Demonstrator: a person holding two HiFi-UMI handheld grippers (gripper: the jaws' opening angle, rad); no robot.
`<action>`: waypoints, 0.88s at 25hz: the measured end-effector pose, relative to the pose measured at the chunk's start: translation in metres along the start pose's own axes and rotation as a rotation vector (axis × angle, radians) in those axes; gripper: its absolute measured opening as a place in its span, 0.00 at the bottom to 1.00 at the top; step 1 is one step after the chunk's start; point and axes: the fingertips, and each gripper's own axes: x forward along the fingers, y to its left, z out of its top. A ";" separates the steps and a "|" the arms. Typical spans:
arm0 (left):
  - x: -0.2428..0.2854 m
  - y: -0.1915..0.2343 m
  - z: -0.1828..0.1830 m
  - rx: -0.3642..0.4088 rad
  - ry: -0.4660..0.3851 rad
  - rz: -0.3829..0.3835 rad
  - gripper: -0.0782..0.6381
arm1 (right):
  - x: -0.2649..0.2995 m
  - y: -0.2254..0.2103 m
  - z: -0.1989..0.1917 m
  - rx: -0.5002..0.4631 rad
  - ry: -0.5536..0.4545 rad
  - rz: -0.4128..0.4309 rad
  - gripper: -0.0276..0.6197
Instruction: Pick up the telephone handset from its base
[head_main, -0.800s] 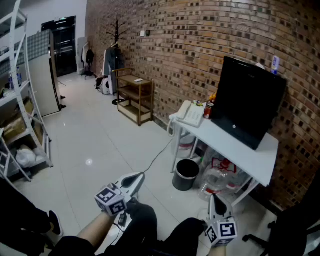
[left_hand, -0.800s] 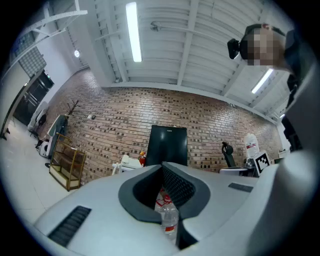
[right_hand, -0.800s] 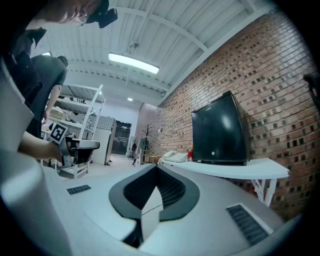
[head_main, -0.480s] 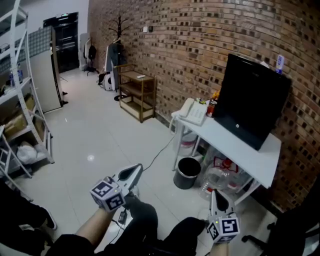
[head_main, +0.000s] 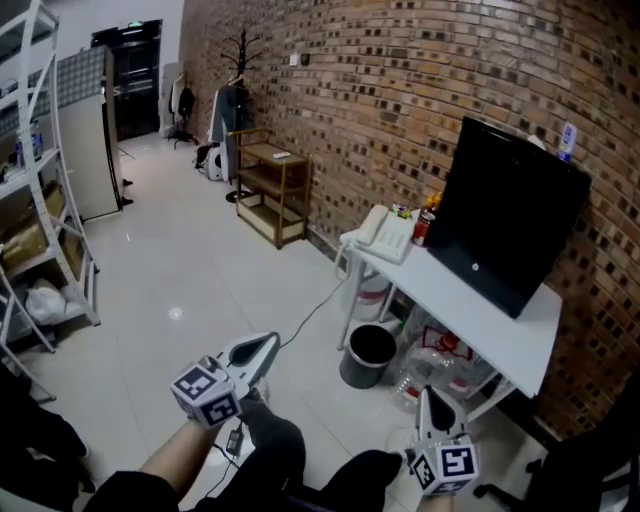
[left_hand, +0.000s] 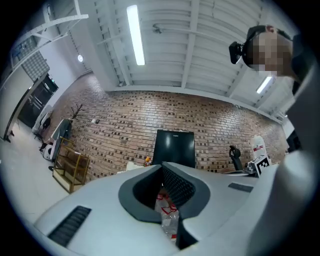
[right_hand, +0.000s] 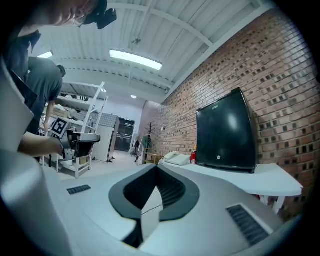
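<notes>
Held low and well apart from the white table (head_main: 470, 300), the left gripper (head_main: 266, 346) tilts slightly upward and the right gripper (head_main: 429, 396) sits level, both with jaws pressed together on nothing. The telephone handset (head_main: 368, 224) rests on its base (head_main: 392, 238) at the table's end, beside a red can (head_main: 421, 228) and a black monitor (head_main: 505, 225), its length running toward the brick wall (head_main: 380, 110).

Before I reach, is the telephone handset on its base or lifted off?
On its base: the white handset lies along the telephone on the table.
</notes>
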 end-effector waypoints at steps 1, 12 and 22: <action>0.004 0.004 -0.005 0.005 0.005 -0.003 0.12 | 0.006 -0.001 -0.006 -0.003 0.012 0.003 0.05; 0.069 0.052 -0.026 0.011 0.017 0.007 0.12 | 0.080 -0.035 -0.019 0.003 0.038 0.030 0.05; 0.143 0.089 -0.025 0.026 0.024 0.021 0.12 | 0.139 -0.094 -0.002 -0.006 0.001 0.017 0.05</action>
